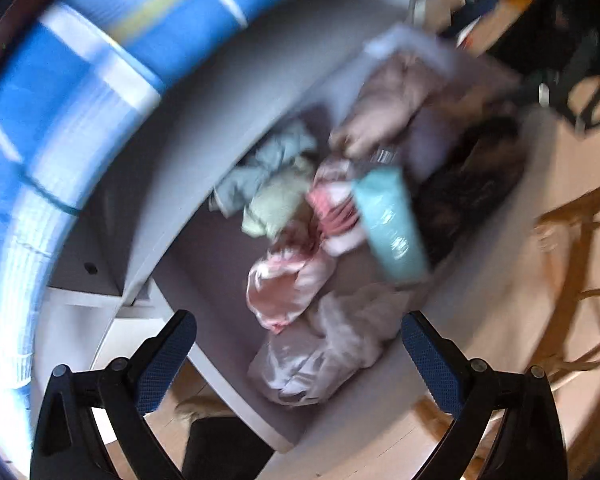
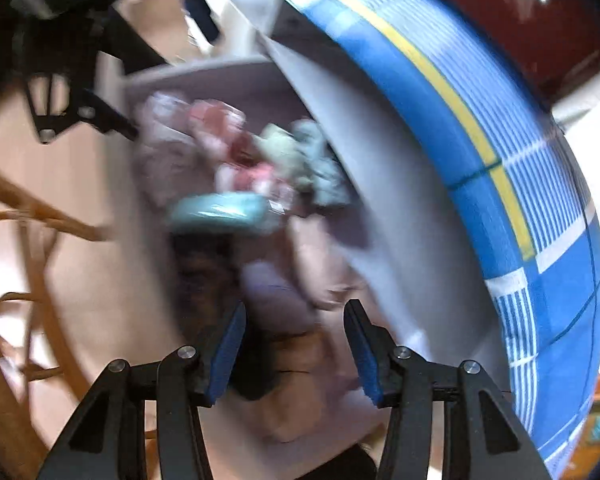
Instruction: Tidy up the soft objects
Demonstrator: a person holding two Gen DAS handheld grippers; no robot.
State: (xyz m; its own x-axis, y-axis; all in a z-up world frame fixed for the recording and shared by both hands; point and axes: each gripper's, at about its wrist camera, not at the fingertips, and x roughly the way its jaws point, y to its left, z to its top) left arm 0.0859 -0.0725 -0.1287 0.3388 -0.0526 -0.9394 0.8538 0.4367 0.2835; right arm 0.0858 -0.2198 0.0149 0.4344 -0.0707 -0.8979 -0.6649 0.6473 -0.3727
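Both views are smearing with motion blur, so no brand, label or writing is reading clearly anywhere.

In the left wrist view, the left claw point(image 1: 298, 338) is standing wide, its blue-padded fingers point(image 1: 168, 354) gripping nothing and hanging above a pale drawer point(image 1: 204, 264). Soft clothes are lying in that drawer: a light blue cloth point(image 1: 268, 168) at the far left, a pale green cloth point(image 1: 278, 204) touching it, a pink and white bundle point(image 1: 332, 208) just to the right, a shiny pink garment point(image 1: 288, 284) nearer, and a whitish crumpled garment point(image 1: 328, 356) nearest, between the fingers. A teal packet point(image 1: 392, 224) is resting on the right of the pile, beside a dark garment point(image 1: 464, 188). A beige garment point(image 1: 388, 108) is lying at the far end. A blue checked fabric point(image 1: 60, 100) is curving along the left side.

In the right wrist view, the right claw point(image 2: 296, 340) is partly open, nothing pressed between its pads, over the mauve and dark cloth in the drawer. The left claw's black frame is showing at the upper left.
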